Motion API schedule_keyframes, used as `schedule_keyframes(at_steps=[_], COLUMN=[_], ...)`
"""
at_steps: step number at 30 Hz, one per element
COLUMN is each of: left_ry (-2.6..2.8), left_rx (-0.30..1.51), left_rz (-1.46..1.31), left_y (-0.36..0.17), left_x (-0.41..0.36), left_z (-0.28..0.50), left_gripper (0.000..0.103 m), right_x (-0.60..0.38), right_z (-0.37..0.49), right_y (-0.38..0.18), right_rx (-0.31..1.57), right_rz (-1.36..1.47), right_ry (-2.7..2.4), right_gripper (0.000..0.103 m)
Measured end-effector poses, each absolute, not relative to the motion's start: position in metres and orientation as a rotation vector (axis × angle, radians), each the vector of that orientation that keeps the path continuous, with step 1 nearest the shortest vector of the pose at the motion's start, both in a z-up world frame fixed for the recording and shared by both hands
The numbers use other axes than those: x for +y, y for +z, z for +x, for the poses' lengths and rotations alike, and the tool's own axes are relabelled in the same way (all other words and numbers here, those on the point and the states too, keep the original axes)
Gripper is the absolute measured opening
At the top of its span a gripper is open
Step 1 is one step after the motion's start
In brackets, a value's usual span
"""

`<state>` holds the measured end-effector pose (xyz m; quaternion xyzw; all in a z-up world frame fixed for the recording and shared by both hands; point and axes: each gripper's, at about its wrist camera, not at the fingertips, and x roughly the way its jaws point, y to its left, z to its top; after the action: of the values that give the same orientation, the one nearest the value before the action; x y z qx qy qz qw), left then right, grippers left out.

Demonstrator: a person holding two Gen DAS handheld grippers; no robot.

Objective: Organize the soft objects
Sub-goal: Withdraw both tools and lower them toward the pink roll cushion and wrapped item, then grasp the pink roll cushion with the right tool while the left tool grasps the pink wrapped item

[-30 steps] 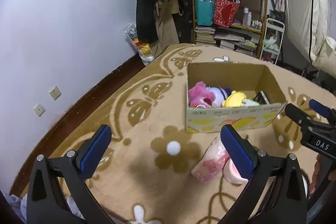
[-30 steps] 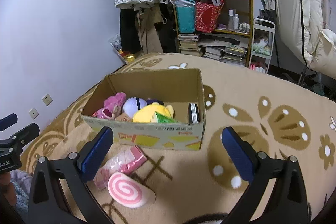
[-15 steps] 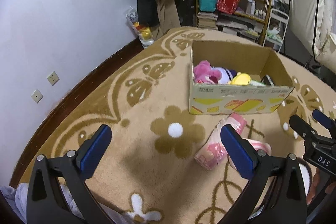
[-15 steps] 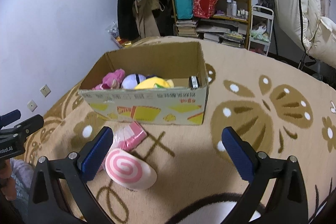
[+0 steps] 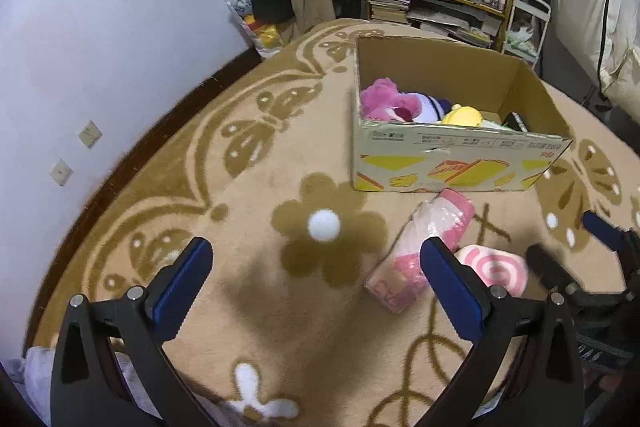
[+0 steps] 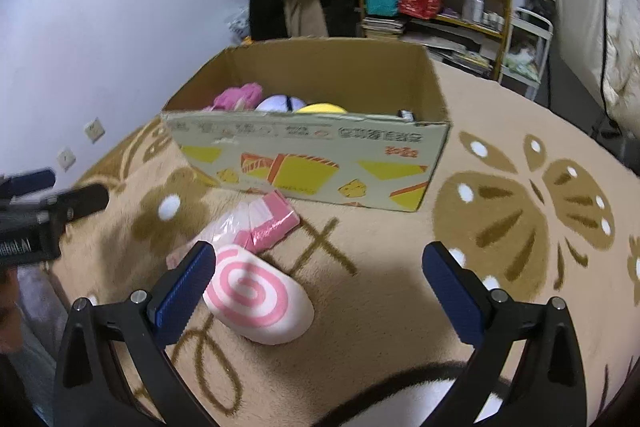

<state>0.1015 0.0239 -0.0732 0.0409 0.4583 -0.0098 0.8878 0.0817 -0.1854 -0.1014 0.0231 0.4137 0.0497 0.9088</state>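
Already, part of the sorting looked done: the open brown cardboard box with yellow printed shapes on its front (image 5: 460,163), sitting in the upper right of the left wrist view, held a fuzzy pink plush toy (image 5: 386,101), a white-and-purple plush (image 5: 430,107) and a round yellow plush (image 5: 464,115), all bunched against its near wall. A small dark object lay at the box's right end, too small to identify.

Two soft things remained outside on the tan flower-patterned carpet (image 5: 248,211). A pink-and-white soft item wrapped in clear plastic (image 6: 256,223) lay just in front of the box, near the centre of the right wrist view, and a white cushion with a pink spiral face (image 6: 256,297) rested touching it, lower and slightly left of centre.

Both tools were empty. The left gripper (image 5: 316,291) hung with its blue-padded jaws spread wide over the flower motif, gripping nothing. The right gripper (image 6: 320,291) was likewise spread wide, its left pad overlapping the spiral cushion's edge in the picture, though contact could not be confirmed.

By my judgement, roughly the last two pickups were left, the spiral cushion being the likelier next target for the right gripper.
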Motion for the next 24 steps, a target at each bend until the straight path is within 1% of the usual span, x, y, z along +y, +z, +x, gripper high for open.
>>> schedule_keyframes(at_steps=[16, 18, 22, 23, 24], left_ry=[-0.079, -0.081, -0.085, -0.087, -0.090], left_rx=[1.066, 1.086, 1.110, 1.113, 1.115], left_rz=[0.116, 0.117, 0.114, 0.112, 0.110], left_y=[-0.099, -0.104, -0.109, -0.110, -0.110], left_x=[0.009, 0.008, 0.008, 0.008, 0.008], left_z=[0.123, 0.124, 0.125, 0.125, 0.125], left_gripper=[0.102, 0.102, 0.102, 0.102, 0.102], right_x=[-0.163, -0.160, -0.161, -0.161, -0.162], right_z=[0.095, 0.097, 0.102, 0.102, 0.104], right_y=[-0.133, -0.137, -0.145, -0.147, -0.149], right_rx=[0.952, 0.970, 1.008, 1.018, 1.034], right_rz=[0.038, 0.027, 0.059, 0.069, 0.084], right_ry=[0.200, 0.208, 0.225, 0.230, 0.244], right_gripper=[0.102, 0.098, 0.096, 0.092, 0.086])
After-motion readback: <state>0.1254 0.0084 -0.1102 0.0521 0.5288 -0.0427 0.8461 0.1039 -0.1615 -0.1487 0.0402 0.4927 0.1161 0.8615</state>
